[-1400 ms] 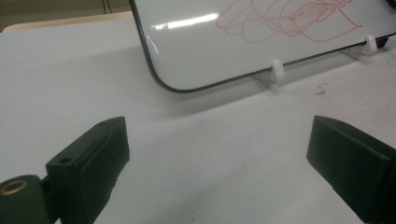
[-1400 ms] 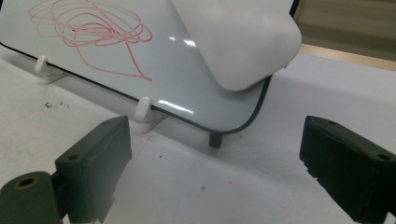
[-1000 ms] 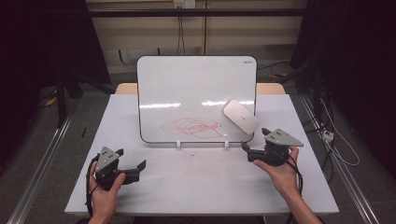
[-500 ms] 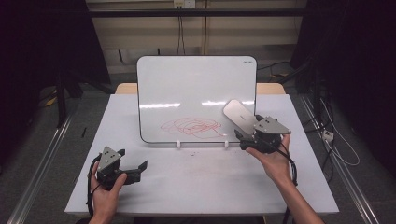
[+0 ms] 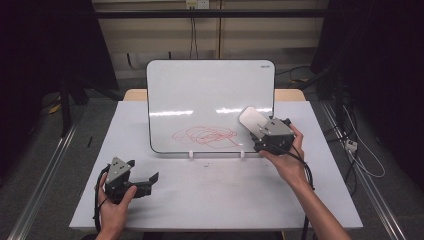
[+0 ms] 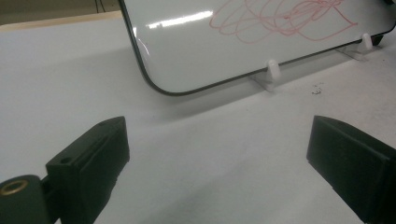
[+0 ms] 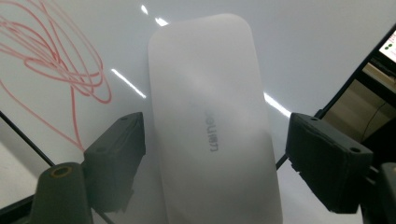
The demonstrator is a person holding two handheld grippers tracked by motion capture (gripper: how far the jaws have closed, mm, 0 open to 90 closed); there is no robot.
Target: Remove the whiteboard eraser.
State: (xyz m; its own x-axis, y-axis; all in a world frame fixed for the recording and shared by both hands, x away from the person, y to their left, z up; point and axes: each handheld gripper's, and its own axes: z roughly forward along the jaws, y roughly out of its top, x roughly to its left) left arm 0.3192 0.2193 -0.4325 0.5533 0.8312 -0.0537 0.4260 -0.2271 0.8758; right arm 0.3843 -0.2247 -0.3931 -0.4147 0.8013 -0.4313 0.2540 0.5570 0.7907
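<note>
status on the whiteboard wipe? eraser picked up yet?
Done: the right gripper has reached the white eraser on the whiteboard; its jaws have just been closing around it, but the pads don't clearly press on it yet. In hand: that grasp. Left: the red scribble is untouched and needs wiping. The left gripper is open on the table.
</note>
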